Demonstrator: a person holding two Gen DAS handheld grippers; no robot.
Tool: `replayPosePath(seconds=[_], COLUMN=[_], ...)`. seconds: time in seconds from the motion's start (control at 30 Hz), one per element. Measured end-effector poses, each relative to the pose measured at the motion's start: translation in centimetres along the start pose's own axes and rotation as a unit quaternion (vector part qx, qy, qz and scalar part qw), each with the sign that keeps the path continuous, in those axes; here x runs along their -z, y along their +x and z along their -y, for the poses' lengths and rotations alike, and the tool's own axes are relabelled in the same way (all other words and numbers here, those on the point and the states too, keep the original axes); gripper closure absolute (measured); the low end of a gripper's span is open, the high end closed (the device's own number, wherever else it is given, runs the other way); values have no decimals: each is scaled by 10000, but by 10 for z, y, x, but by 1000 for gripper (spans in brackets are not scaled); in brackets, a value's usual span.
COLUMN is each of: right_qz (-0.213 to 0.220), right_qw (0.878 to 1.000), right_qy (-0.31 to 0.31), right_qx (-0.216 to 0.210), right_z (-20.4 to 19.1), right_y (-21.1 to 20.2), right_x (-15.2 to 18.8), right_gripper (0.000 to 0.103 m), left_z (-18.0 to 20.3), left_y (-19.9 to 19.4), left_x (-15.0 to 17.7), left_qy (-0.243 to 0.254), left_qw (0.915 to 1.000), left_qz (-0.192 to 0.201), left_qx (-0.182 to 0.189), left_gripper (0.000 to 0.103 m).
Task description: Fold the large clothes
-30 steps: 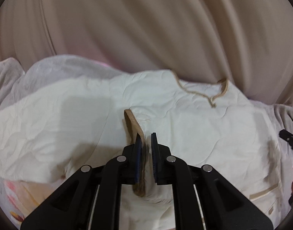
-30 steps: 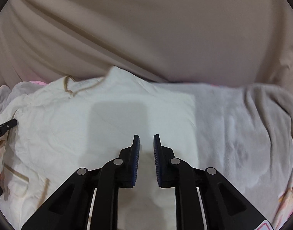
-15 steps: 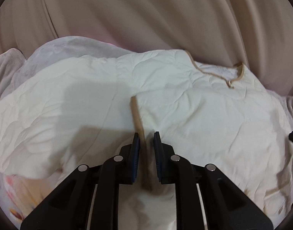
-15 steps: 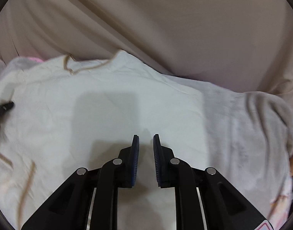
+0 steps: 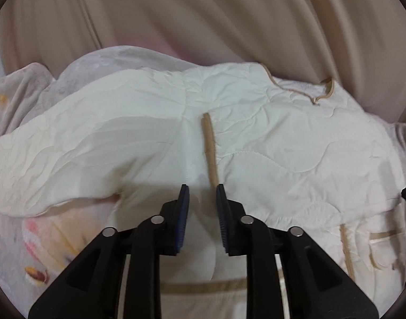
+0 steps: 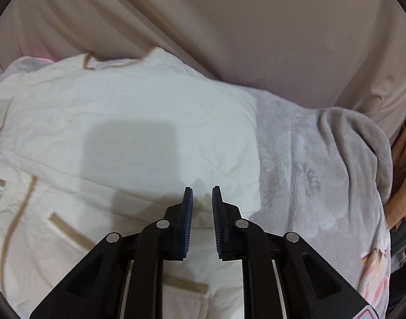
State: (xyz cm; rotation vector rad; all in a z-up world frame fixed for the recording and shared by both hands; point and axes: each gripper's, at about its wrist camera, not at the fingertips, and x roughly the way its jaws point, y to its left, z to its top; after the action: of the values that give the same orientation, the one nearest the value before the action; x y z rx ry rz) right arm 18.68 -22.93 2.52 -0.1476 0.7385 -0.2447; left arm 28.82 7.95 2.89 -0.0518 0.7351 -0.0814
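Lying spread over a grey blanket [image 6: 317, 164], the cream quilted jacket [image 5: 282, 143] fills both views; its lower part is cut off behind the grippers. Left gripper [image 5: 200, 188]: jaws opening, with the tan cuff strip [image 5: 209, 146] just beyond the tips, ungripped. Right gripper [image 6: 202, 190]: narrow gap, nothing held. Motion blur obscures the jacket's pocket trim.

Cream quilted jacket [image 5: 269, 143] with tan trim, lying spread and wrinkled on a grey blanket, one sleeve folded in across the body, its tan cuff [image 5: 209, 146] near the middle, tan-edged neckline at the far side, tan-trimmed pockets [image 6: 70, 230] at the near hem
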Motion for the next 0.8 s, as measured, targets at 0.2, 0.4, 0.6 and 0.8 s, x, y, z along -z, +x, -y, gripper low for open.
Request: replayPosePath(seconds=[0.2, 0.4, 0.6, 0.8], right_qz=[227, 199, -46, -209], right_qw=[9989, 9946, 9905, 9882], right_qy=[-169, -387, -588, -555], right_qx=[-379, -939, -1246, -1409], right_z=[-36, -79, -112, -131], right_y=[-53, -93, -106, -108], right_x=[-3, 21, 56, 70], right_gripper=[87, 80, 75, 71], left_z=[-73, -203, -307, -336], left_y=[-48, -70, -50, -32], left_x=[7, 32, 58, 53], left_qy=[-719, -2134, -3344, -3762], left_qw=[9973, 9758, 9391, 9232], left_qz=[167, 183, 3, 91], left_qx=[27, -443, -794, -776], left_gripper=[39, 32, 33, 73])
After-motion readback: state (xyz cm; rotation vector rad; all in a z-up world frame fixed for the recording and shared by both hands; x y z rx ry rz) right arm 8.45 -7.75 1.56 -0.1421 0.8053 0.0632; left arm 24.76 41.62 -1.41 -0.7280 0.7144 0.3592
